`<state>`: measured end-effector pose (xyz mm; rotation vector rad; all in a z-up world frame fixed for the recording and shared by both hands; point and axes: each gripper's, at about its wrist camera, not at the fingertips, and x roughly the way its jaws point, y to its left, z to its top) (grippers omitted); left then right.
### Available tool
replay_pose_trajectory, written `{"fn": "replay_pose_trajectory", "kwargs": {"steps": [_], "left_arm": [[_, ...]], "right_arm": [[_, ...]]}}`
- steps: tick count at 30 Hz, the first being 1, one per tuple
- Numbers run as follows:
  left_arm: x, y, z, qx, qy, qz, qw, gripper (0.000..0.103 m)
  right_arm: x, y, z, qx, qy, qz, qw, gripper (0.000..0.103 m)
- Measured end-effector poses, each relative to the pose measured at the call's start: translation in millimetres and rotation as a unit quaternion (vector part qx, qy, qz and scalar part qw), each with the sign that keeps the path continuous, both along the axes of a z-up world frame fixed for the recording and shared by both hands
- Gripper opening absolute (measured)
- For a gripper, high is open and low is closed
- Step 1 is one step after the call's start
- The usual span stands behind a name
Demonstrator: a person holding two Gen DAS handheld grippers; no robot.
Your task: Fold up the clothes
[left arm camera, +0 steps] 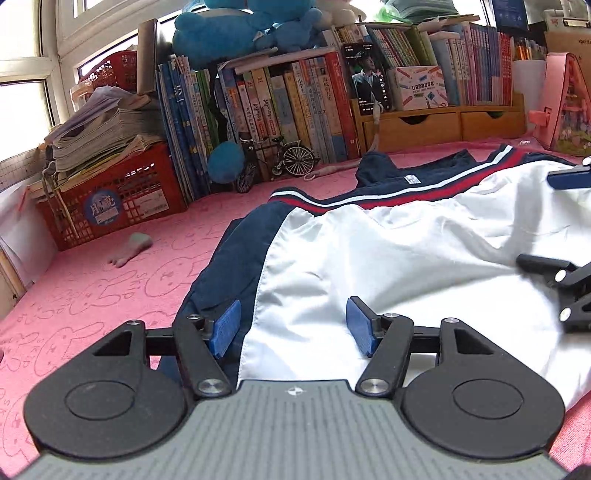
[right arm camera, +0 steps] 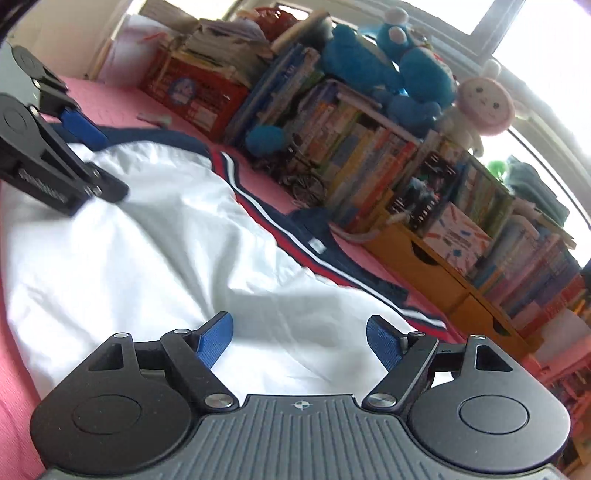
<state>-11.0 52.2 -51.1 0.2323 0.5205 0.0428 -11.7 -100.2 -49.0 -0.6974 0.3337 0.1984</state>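
A white jacket (left arm camera: 388, 258) with navy sleeves and red-and-white stripes lies spread on the pink cloth (left arm camera: 110, 288), its navy collar (left arm camera: 384, 171) toward the books. My left gripper (left arm camera: 294, 328) is open and low over the jacket's near left part, one blue pad over the navy sleeve (left arm camera: 218, 266) and the other over white fabric. Nothing is between its pads. My right gripper (right arm camera: 300, 343) is also open, over the jacket (right arm camera: 155, 236) on white fabric, holding nothing. Each gripper shows in the other's view: the right gripper (left arm camera: 535, 221) at the right edge, the left gripper (right arm camera: 110, 168) at upper left.
A red crate (left arm camera: 118, 206) stacked with papers stands at the back left. A row of books (left arm camera: 280, 110) with blue plush toys (left arm camera: 243, 29) on top, a model bicycle (left arm camera: 277, 162) and wooden drawers (left arm camera: 439, 123) line the back. A pink box (left arm camera: 565, 103) stands far right.
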Motion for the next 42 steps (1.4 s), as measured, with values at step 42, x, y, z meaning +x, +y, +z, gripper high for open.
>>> {"fn": "replay_pose_trajectory", "kwargs": {"steps": [42], "left_arm": [[-18, 28, 38, 0.093, -0.07, -0.002, 0.9932, 0.076]], "right_arm": [[-27, -93, 32, -0.019, -0.106, -0.112, 0.988, 0.085]]}}
